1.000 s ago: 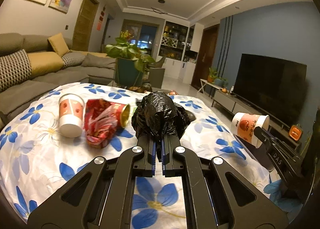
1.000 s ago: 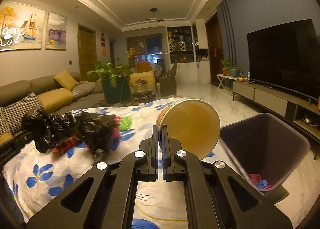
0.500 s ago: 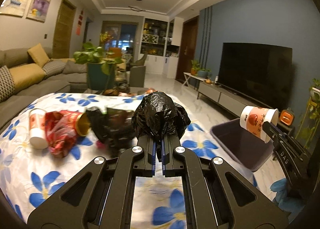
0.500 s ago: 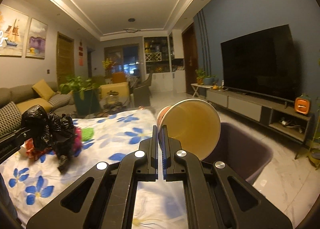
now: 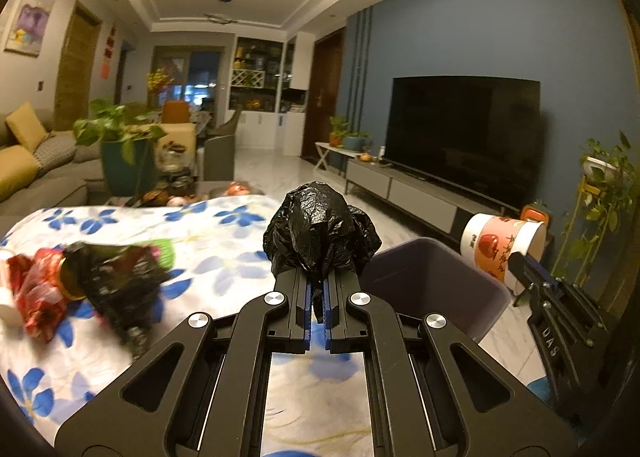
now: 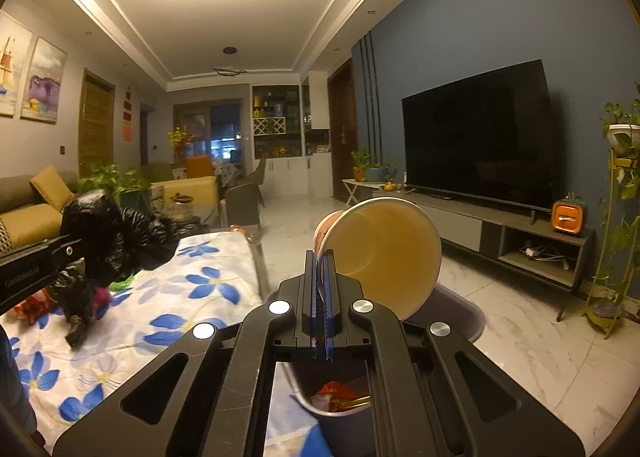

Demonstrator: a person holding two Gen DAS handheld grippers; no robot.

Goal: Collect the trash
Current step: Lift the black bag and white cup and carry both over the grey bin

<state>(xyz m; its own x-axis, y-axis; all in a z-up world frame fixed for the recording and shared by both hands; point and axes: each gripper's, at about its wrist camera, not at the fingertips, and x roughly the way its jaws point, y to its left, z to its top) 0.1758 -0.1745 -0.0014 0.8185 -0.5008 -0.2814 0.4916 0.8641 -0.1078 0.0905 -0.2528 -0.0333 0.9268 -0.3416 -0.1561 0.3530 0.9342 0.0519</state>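
Left wrist view: the left tool (image 5: 319, 289) is pinching a crumpled black bag (image 5: 320, 235), holding it above the edge of the flowered surface (image 5: 224, 253), just beside the dark bin (image 5: 432, 289) standing on the floor. More trash is lying on the surface at left: a second black bag (image 5: 116, 285) and a red wrapper (image 5: 34, 297). Right wrist view: the right tool (image 6: 320, 277) is gripping the rim of a paper cup (image 6: 384, 249), tilting it sideways above the bin (image 6: 344, 417), which is containing red scraps.
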